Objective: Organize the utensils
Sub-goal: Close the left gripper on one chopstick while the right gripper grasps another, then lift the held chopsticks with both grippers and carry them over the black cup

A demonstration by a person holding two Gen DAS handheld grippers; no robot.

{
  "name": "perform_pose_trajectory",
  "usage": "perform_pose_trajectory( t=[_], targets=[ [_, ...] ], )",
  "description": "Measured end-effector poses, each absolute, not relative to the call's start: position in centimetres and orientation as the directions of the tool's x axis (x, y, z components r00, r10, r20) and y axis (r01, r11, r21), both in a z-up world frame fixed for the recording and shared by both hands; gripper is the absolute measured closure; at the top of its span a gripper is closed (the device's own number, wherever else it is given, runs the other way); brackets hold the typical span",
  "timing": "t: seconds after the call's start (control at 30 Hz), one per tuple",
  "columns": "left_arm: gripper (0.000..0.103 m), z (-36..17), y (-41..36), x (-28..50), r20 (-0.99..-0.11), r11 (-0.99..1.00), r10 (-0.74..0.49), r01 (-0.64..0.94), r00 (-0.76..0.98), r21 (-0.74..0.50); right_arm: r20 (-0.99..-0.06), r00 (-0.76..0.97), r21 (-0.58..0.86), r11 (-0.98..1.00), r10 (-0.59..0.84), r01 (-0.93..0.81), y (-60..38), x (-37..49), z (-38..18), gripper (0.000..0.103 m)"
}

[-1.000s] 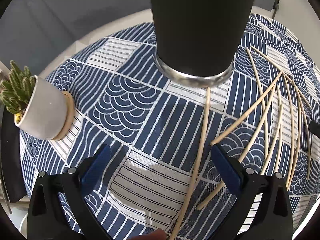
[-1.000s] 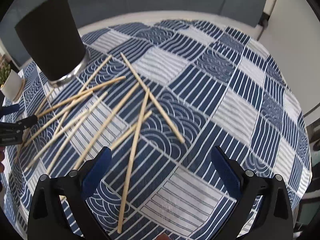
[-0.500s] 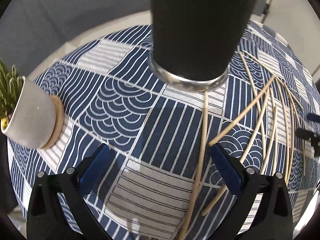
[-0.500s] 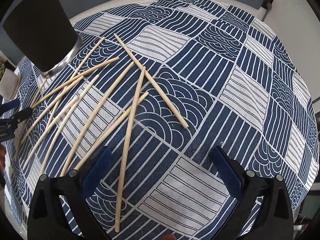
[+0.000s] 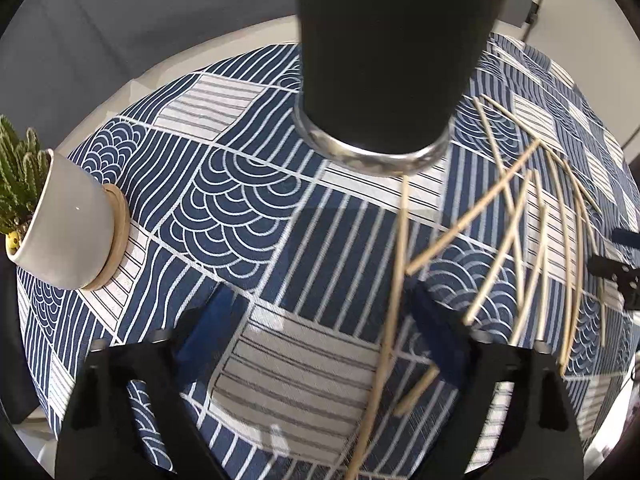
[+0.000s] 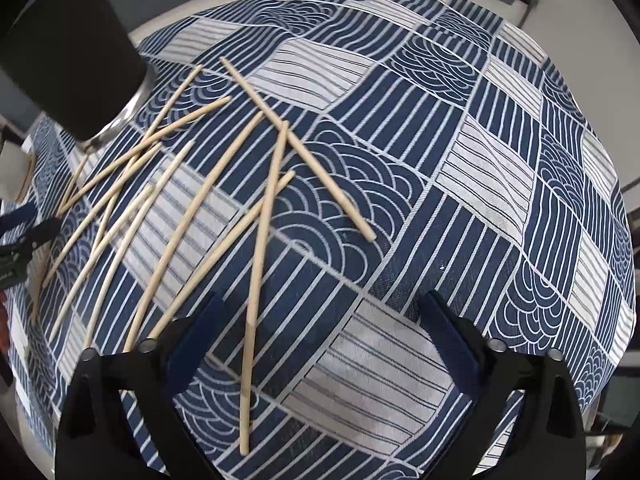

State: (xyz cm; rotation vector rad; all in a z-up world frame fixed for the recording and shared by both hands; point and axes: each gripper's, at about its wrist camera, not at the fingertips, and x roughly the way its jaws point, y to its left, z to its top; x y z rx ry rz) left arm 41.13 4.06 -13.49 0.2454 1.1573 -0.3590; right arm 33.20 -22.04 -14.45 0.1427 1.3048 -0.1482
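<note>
- Nothing looks sorted yet: the chopsticks (image 6: 176, 216) lie scattered on the desk (image 6: 480, 160), at four o'clock from the dark cup (image 5: 392, 52).
- Left gripper (image 5: 324, 332) closing around one chopstick (image 5: 394, 292), not yet pinching it.
- Right gripper (image 6: 324, 336) closing, another chopstick (image 6: 260, 280) between its jaws.

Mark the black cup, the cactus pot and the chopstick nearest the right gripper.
black cup (image 5: 384, 60), left wrist view, side wall.
cactus pot (image 5: 68, 232), left wrist view, white side.
chopstick (image 6: 260, 264), right wrist view, mid-shaft.

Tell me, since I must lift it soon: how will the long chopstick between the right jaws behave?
The chopstick looks thin, round and smooth, so it may roll or slip. Probably light and stiff. It crosses another stick, which may shift.
</note>
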Motion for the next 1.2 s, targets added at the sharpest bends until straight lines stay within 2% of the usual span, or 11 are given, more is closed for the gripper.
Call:
perform_pose_trajectory(
  t=[0.03,0.07,0.1,0.17,0.2,0.23,0.27,0.4,0.67,0.97,1.2],
  targets=[
    [0.034,-13.3,4.0,40.9,-0.925,0.916,-0.149,0.401,0.349,0.004,-0.965,0.26,0.021,0.985,-0.025,0.171,-21.9,33.2,-14.2,0.038],
    [0.043,-13.0,3.8,40.7,-0.927,0.914,-0.15,0.405,0.344,0.002,-0.966,0.259,0.022,0.99,-0.015,0.141,-21.6,33.2,-13.8,0.053],
    [0.052,-12.9,3.6,40.4,-0.927,0.912,-0.152,0.411,0.342,0.002,-0.967,0.254,0.023,0.993,-0.008,0.117,-21.5,33.3,-13.7,0.059],
    [0.067,-12.6,3.1,40.1,-0.93,0.904,-0.159,0.427,0.331,-0.002,-0.969,0.247,0.026,0.998,0.009,0.064,-21.3,33.5,-13.5,0.08],
    [0.075,-12.5,2.9,39.9,-0.932,0.9,-0.159,0.435,0.326,-0.002,-0.969,0.246,0.027,0.998,0.011,0.06,-21.5,33.6,-13.4,0.083],
    [0.078,-12.6,2.9,39.8,-0.932,0.899,-0.163,0.439,0.323,-0.005,-0.969,0.248,0.028,0.998,0.012,0.061,-21.6,33.7,-13.5,0.093],
    [0.082,-12.5,3.1,39.6,-0.933,0.9,-0.164,0.435,0.321,-0.009,-0.968,0.251,0.032,0.997,0.015,0.063,-22.0,33.7,-13.5,0.097],
    [0.098,-12.7,4.0,39.3,-0.937,0.913,-0.172,0.405,0.303,-0.036,-0.963,0.257,0.104,0.992,0.083,0.069,-23.4,33.4,-13.6,0.098],
    [0.098,-12.6,6.2,38.2,-0.941,0.934,-0.208,0.34,0.268,-0.109,-0.957,0.26,0.151,0.986,0.127,0.073,-23.8,31.8,-13.6,0.098],
    [0.098,-12.3,7.2,36.6,-0.944,0.938,-0.189,0.335,0.27,-0.091,-0.945,0.304,0.145,0.987,0.117,0.069,-23.5,29.8,-11.1,0.098],
    [0.098,-9.7,9.2,35.9,-0.924,0.946,-0.203,0.309,0.323,-0.1,-0.925,0.365,0.13,0.991,0.109,0.035,-22.4,30.3,-8.0,0.098]
  ],
)
